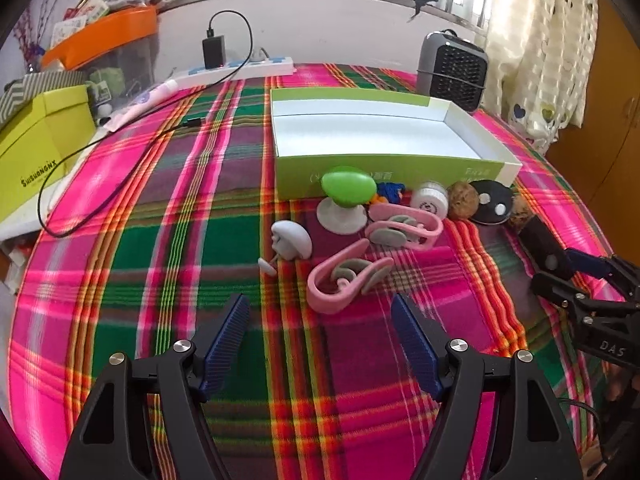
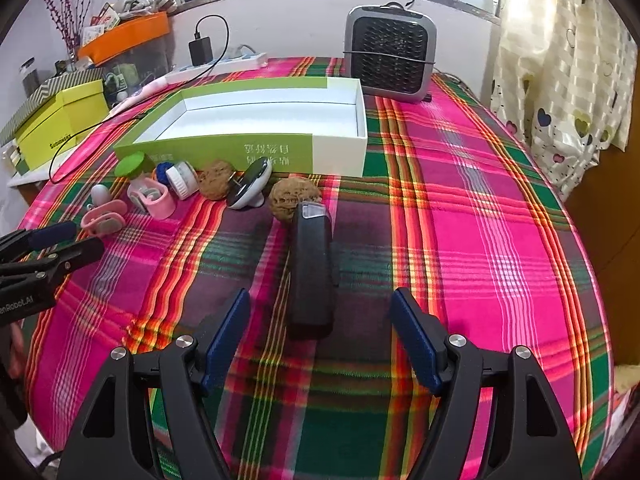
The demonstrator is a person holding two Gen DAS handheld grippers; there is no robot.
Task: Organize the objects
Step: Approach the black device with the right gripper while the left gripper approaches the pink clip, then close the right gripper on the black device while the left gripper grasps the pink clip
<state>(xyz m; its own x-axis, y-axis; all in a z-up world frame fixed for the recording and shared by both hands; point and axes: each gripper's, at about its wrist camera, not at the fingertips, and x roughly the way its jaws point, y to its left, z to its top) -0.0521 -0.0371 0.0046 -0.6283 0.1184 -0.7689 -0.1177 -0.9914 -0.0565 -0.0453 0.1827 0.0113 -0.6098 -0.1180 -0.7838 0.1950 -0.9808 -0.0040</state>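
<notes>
Your left gripper (image 1: 320, 344) is hovering with fingers spread, pink clip (image 1: 346, 280) just ahead between them. Your right gripper (image 2: 320, 340) is gaping too, black device (image 2: 311, 276) lying between its fingertips, untouched.

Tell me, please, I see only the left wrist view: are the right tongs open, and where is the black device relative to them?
Observer: Open. The near end of the black device lies between the fingers of the right tongs, ungripped.
Operator: What is at its far end?
Observer: A clear cap, close beside a walnut.
Operator: And the black disc with white dots?
Observer: The black disc leans tilted on a white base.
</notes>
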